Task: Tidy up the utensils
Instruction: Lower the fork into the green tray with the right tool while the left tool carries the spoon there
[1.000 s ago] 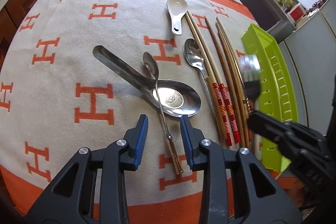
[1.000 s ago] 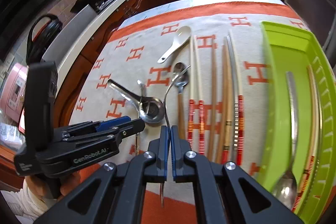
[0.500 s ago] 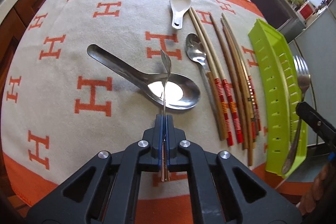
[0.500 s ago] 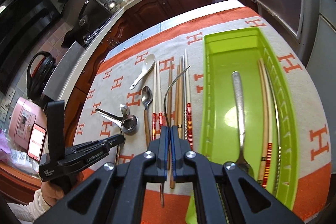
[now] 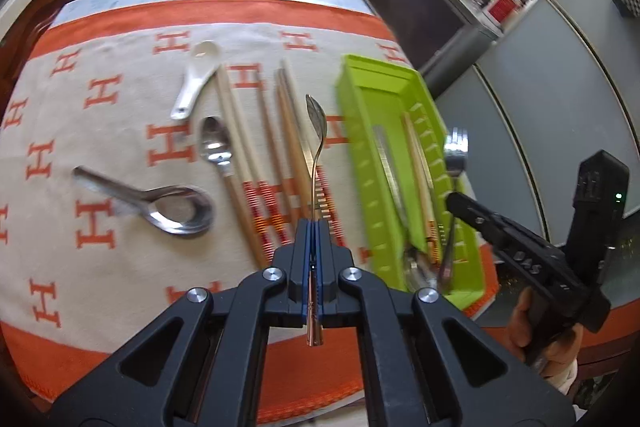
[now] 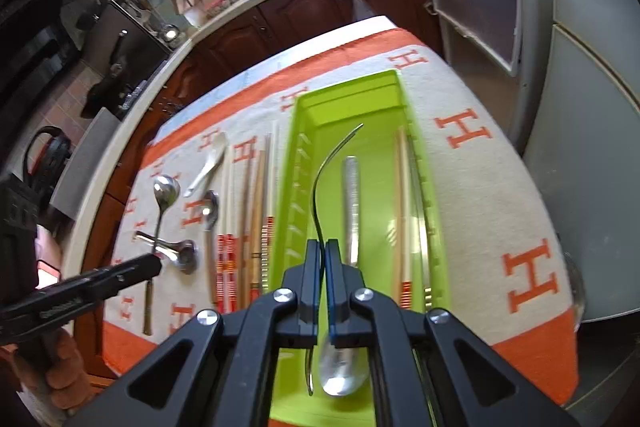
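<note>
Everywhere, orange "H" letters across the cloth [image 5: 120,131].

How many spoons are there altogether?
5: white spoon, wooden-handled spoon and big steel spoon on the cloth; small spoon in the left gripper; long spoon in the green tray.

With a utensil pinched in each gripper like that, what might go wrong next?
The left gripper pinches the small spoon by its thin handle only; it may swivel or slip. The right gripper holds the fork over the green tray, where a spoon and chopsticks already lie; dropping it could knock them.
</note>
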The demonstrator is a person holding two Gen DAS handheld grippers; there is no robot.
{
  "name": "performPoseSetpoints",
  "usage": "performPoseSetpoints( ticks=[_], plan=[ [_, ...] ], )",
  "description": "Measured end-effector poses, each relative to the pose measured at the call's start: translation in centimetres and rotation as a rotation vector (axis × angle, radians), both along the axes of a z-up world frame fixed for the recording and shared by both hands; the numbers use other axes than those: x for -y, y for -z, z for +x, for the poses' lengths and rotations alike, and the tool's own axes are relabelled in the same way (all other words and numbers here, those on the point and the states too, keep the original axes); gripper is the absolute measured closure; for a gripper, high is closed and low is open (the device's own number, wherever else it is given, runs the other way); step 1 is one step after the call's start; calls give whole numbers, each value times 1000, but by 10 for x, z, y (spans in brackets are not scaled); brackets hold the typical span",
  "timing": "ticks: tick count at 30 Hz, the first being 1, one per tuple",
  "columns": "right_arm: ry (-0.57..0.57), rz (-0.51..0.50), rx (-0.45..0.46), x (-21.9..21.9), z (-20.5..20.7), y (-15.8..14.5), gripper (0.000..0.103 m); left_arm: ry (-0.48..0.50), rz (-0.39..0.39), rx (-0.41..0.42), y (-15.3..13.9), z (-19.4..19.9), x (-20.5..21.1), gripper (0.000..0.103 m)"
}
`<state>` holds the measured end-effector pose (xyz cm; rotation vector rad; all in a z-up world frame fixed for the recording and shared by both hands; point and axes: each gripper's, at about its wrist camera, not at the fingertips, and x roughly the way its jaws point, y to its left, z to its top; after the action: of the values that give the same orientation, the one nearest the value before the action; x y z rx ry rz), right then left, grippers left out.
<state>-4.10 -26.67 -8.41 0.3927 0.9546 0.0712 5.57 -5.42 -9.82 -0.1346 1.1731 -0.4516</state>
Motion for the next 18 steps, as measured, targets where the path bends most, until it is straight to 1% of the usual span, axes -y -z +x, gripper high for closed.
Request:
performPoseSetpoints(
  ticks=[3, 5, 7, 10, 14, 18],
  plan=[
    [20, -40, -28, 6, 3, 4, 99, 48, -6, -16, -1, 6, 32, 103],
    [31, -54, -47, 9, 4, 8, 96, 74, -5, -33, 3, 10, 53, 103],
    [54, -48, -59, 15, 3, 11, 96, 93, -5, -54, 7, 11, 70, 103],
    [82, -35, -47, 22, -1, 8, 96, 112, 6, -67, 15, 12, 93, 103],
    [103, -38, -21, 24, -7, 0, 96, 123, 31, -64, 23, 10, 110, 103],
    [118, -27, -9, 26, -10, -5, 96, 145, 71, -38, 26, 4, 112, 102]
  ],
)
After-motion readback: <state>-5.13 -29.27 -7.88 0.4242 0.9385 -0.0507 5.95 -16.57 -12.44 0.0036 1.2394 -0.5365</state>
